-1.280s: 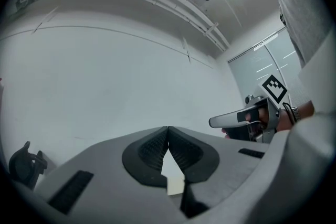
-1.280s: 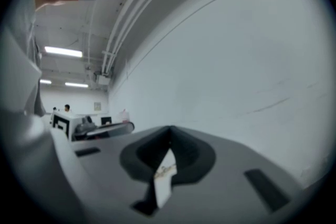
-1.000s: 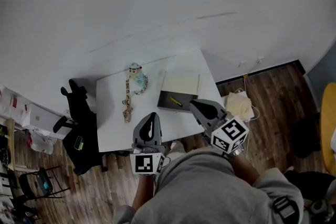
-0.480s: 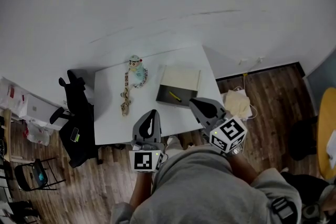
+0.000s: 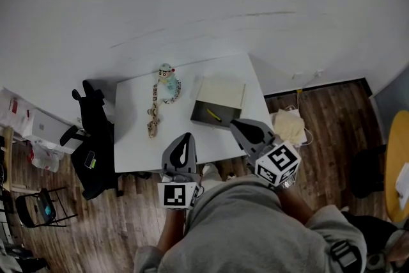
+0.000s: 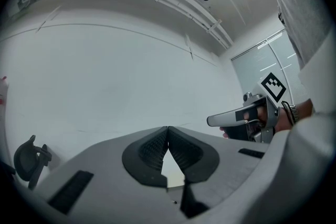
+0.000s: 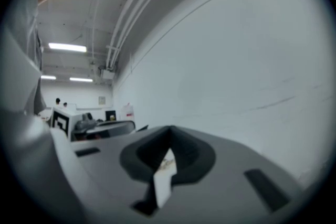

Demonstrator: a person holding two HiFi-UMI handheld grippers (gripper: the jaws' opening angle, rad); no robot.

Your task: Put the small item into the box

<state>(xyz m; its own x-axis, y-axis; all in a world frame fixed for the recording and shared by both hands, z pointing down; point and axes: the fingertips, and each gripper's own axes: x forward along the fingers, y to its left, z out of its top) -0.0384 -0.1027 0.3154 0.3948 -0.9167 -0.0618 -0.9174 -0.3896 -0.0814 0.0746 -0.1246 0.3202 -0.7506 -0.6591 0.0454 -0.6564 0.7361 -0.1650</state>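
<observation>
Yellow item (image 5: pixel 214 115) lies inside the dark box (image 5: pixel 199 119) on the table (image 5: pixel 134 137); task looks complete. Left claw (image 5: pixel 186 139) and right claw (image 5: pixel 236 125) both closed, empty, held near my body, probably because nothing remains to carry.

- Thin yellow item (image 5: pixel 214 115) inside the box (image 5: pixel 220 96): too small to identify.
- Table (image 5: pixel 134 144): near edge partly hidden behind the left gripper (image 5: pixel 186 137) and right gripper (image 5: pixel 235 124).
- Round yellow object (image 5: pixel 399 163): cut off at the right edge.
</observation>
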